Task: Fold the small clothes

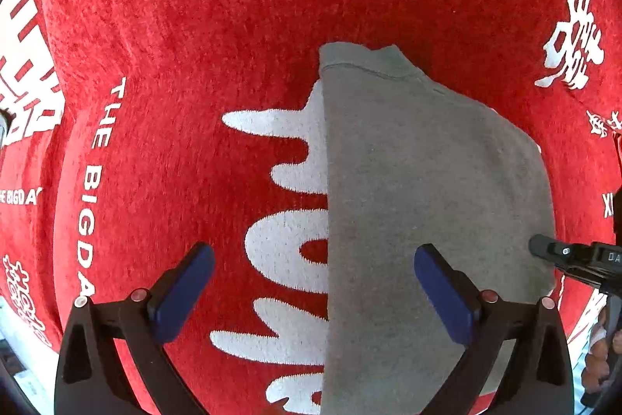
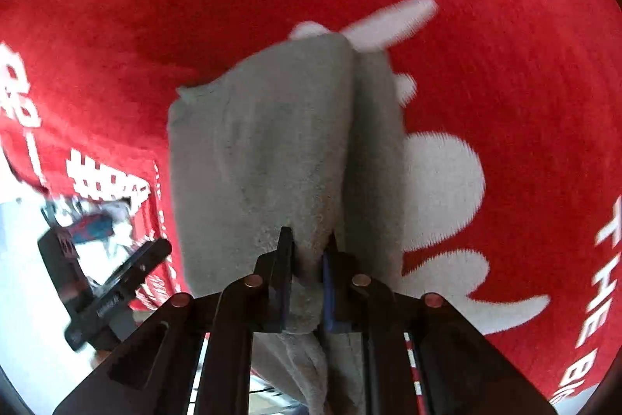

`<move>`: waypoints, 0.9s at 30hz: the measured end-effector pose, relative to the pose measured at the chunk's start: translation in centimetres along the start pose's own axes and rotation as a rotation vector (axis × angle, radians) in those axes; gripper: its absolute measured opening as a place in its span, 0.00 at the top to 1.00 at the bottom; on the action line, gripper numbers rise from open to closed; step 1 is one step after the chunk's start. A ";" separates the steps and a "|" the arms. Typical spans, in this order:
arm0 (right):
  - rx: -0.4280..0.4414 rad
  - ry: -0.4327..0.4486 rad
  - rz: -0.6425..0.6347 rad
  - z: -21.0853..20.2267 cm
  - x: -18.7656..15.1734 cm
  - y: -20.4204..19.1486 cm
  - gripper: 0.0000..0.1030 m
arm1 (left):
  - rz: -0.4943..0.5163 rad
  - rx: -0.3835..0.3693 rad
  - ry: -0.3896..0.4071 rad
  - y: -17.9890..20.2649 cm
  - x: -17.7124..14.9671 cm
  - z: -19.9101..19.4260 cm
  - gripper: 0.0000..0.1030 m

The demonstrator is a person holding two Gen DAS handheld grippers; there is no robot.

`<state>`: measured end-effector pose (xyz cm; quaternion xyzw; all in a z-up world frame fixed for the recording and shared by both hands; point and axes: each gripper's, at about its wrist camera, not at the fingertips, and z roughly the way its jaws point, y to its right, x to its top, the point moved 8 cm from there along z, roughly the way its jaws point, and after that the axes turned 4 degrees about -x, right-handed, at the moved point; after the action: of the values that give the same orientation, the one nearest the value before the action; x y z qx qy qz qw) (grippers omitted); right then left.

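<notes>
A small grey garment (image 1: 427, 201) lies folded on a red plush blanket (image 1: 194, 26) with white lettering. My left gripper (image 1: 315, 282) points straight down over the garment's straight left edge, jaws wide open and nothing between the blue pads (image 1: 443, 294). In the right wrist view the grey garment (image 2: 272, 142) is bunched and lifted towards the camera. My right gripper (image 2: 307, 259) is shut on a pinched fold of it. The right gripper's black tip (image 1: 544, 247) shows at the garment's right edge in the left wrist view.
The red blanket (image 2: 505, 45) covers most of both views. At lower left of the right wrist view lies a pale surface with the left gripper's black frame (image 2: 105, 282) over it. A hand (image 1: 598, 364) shows at the lower right of the left wrist view.
</notes>
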<state>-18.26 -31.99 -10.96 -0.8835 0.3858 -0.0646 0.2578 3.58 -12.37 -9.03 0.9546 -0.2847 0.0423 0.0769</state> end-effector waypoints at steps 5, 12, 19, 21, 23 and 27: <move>-0.118 -0.032 -0.030 1.0 -0.4 1.9 0.91 | 0.018 0.006 0.007 0.3 0.2 -0.2 0.00; -0.044 -0.036 0.008 0.4 -0.6 2.3 0.88 | 0.033 0.030 -0.029 0.7 -0.6 1.0 0.00; -0.004 -0.013 0.069 -1.5 -0.2 3.5 0.57 | 0.031 0.029 -0.035 1.0 -0.8 1.0 0.00; 0.004 -0.003 0.087 -1.7 -0.1 3.8 0.43 | 0.034 0.031 -0.036 1.0 -0.8 1.1 0.00; 0.006 -0.004 0.092 -1.6 0.0 3.9 0.43 | 0.035 0.032 -0.037 1.1 -0.8 1.1 0.00; 0.019 -0.020 0.107 -1.4 -0.2 4.4 0.43 | 0.034 0.033 -0.039 0.9 -0.8 1.3 0.00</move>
<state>-21.63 -34.92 -11.97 -0.8596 0.4294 -0.0456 0.2731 2.51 -12.93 -10.34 0.9514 -0.3017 0.0296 0.0550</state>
